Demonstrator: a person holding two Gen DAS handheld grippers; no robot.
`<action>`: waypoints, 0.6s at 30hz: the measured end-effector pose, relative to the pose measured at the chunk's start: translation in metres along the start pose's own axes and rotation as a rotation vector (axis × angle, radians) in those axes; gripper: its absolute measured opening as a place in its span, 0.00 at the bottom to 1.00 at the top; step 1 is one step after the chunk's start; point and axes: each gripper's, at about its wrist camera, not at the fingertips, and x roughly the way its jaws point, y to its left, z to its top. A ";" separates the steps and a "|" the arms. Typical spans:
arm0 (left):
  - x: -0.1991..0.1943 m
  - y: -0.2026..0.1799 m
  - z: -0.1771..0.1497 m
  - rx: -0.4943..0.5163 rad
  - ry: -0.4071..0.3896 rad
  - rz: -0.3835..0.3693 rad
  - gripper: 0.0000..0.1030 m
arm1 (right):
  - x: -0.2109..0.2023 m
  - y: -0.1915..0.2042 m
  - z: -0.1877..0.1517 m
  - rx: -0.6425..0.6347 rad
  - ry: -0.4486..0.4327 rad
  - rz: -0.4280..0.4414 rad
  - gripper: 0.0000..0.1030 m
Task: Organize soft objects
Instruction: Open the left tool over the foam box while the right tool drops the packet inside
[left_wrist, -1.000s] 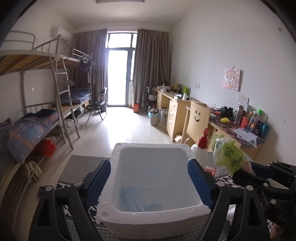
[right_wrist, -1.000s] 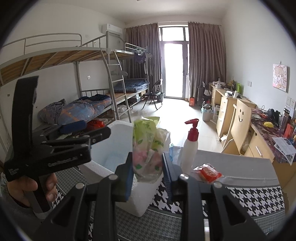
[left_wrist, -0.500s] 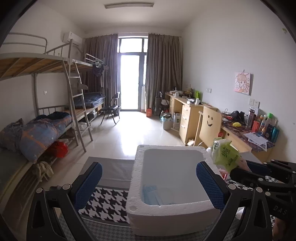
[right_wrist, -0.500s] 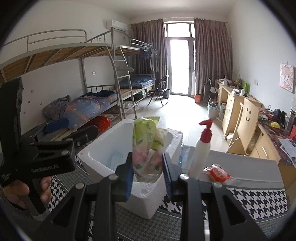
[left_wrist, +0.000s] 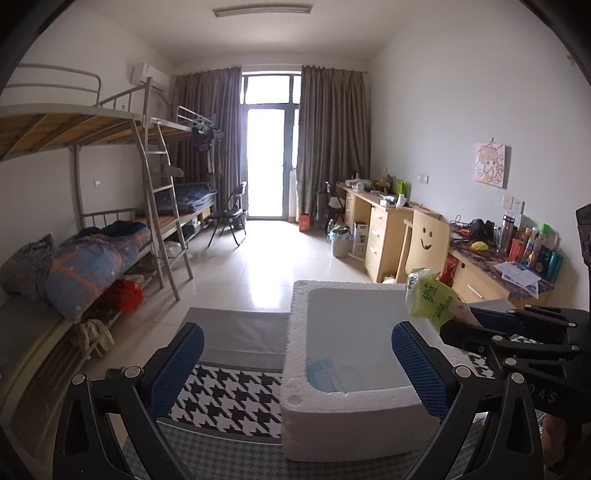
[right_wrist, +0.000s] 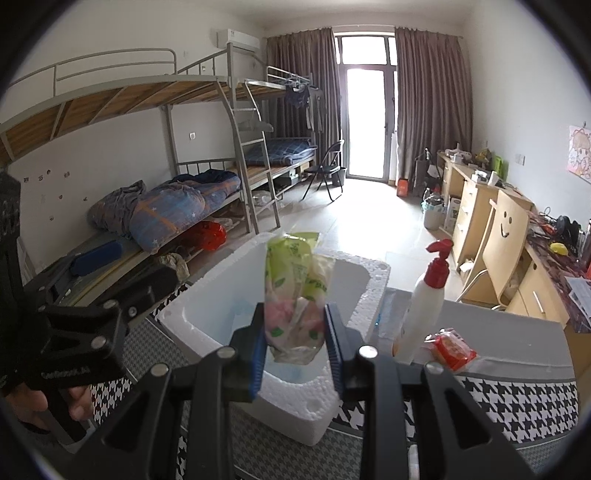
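The right gripper (right_wrist: 295, 332) is clamped on the pouch (right_wrist: 295, 299), which stands upright with its long axis vertical, hanging over the near rim of the foam box (right_wrist: 362, 295). The box's hollow lies at about 11 o'clock from the pouch, just beyond it. The left gripper (left_wrist: 295, 365) is spread wide and holds nothing, with the box's left wall between its pads, untouched. The right hand is the nearer for the drop.
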 end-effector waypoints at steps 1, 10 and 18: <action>0.000 0.001 0.000 -0.003 0.001 0.003 0.99 | 0.002 0.001 0.000 0.001 0.006 0.004 0.33; -0.004 0.011 -0.004 -0.024 0.002 0.011 0.99 | 0.013 -0.002 0.003 0.006 0.032 0.015 0.33; -0.007 0.012 -0.007 -0.020 0.003 0.008 0.99 | 0.020 -0.004 0.000 0.000 0.046 0.010 0.68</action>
